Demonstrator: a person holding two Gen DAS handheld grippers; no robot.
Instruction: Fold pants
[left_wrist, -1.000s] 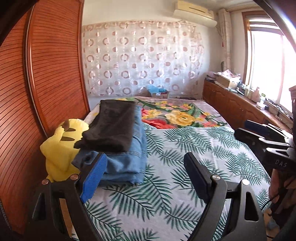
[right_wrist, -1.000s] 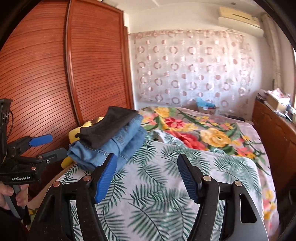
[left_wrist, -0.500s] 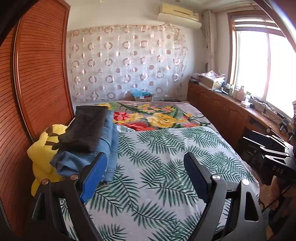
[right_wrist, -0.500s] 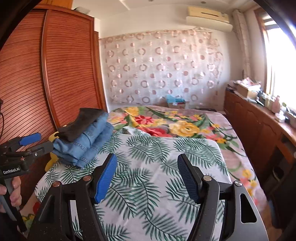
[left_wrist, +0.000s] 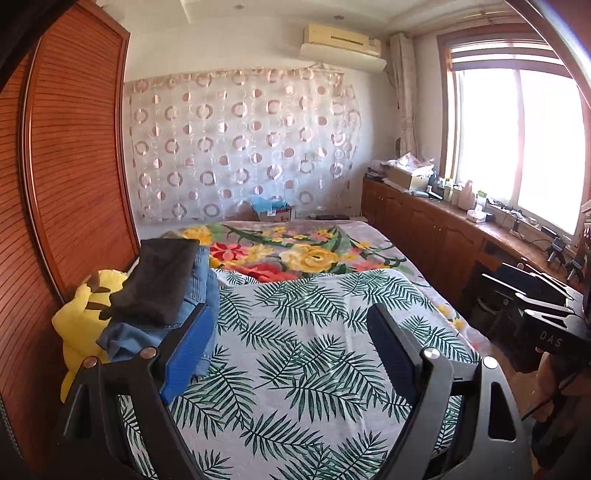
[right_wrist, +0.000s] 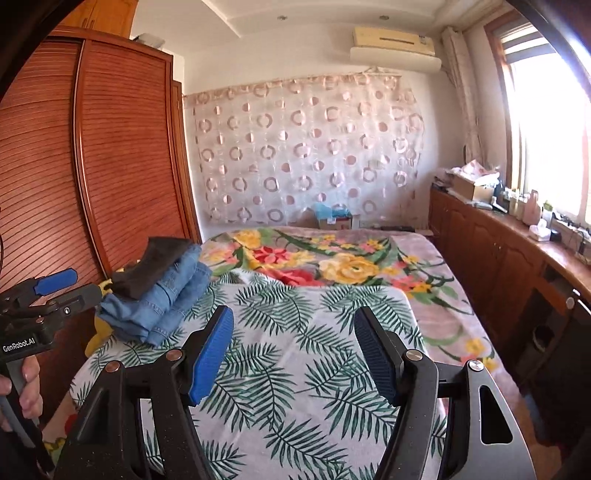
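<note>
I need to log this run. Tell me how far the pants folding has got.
Done, by the look of it: dark pants lie folded on folded blue jeans, stacked at the bed's left edge beside a yellow plush. In hand: nothing; the left claw and right claw are open and hold nothing. Left: no unfolded pants are in view.

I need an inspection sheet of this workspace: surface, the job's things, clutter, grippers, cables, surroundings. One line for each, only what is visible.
Surface: bed with leaf-print sheet over a floral blanket.
Job's things: folded dark pants on top of folded jeans, at the bed's left edge.
Clutter: yellow plush toy beside the stack.
Grippers: left gripper and right gripper both open, holding nothing, above the sheet.
Cables: a thin dark cable near the hand at the right edge of the left view.
Surroundings: wooden wardrobe, circle-pattern curtain, air conditioner, window, cluttered cabinet top.
</note>
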